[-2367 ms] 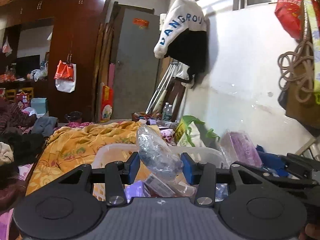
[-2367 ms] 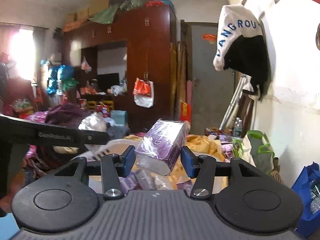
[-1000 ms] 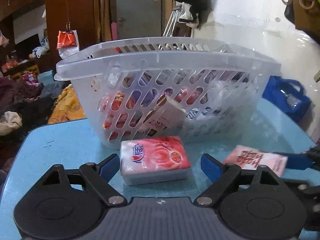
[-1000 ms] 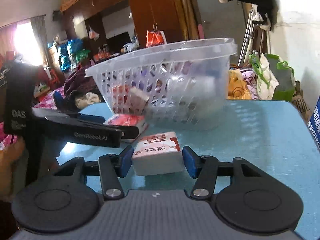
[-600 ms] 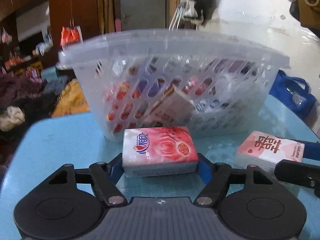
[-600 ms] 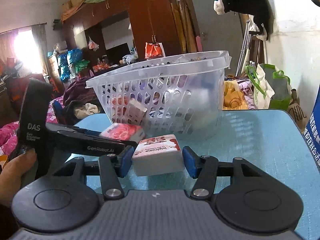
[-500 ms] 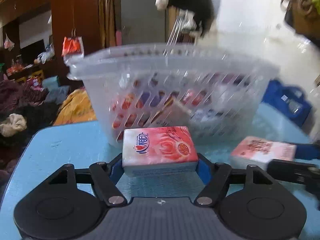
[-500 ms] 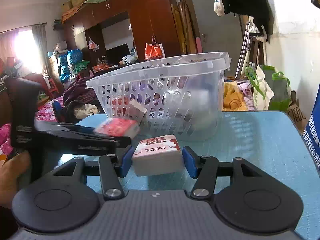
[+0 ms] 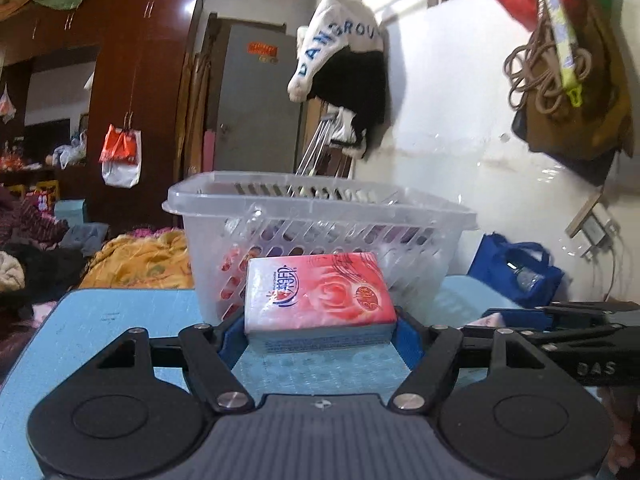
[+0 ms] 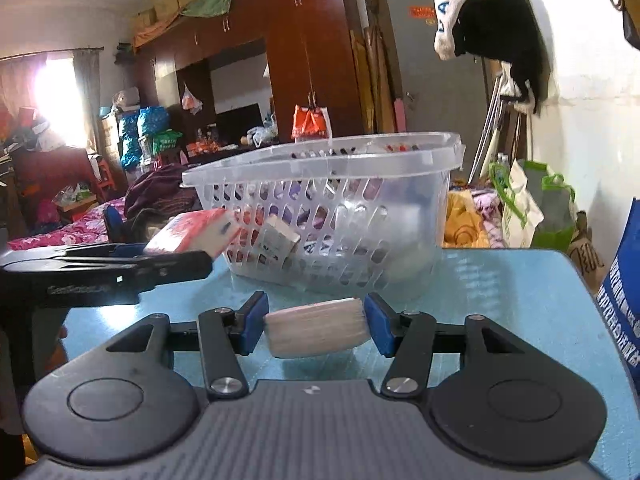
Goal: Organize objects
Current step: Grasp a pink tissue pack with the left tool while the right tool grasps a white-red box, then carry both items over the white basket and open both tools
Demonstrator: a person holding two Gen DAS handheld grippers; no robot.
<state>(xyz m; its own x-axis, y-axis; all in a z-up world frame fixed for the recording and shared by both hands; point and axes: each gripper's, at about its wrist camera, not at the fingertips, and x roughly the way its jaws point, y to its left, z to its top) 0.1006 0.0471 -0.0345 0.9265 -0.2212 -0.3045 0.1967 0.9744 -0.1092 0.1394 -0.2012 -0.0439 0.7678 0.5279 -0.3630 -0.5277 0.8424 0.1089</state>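
Left claw [image 9: 320, 330] pinches a pink tissue pack [image 9: 318, 298] above the blue worktop [image 9: 120, 320], just before the clear basket [image 9: 320, 216]. Right claw [image 10: 314, 326] clamps a second tissue pack [image 10: 316, 332] edge-on, nearer the camera than the basket.

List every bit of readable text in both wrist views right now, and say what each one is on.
"DANGROU": white and black garment hanging on the wall.
"DAS": right tongs, on the body, in the left wrist view.
Blue Chinese brand characters on the pink tissue pack in the left tongs: legible strokes, not transcribed.
Red door sign, left tongs' side lettering, blue bag print: too blurred.
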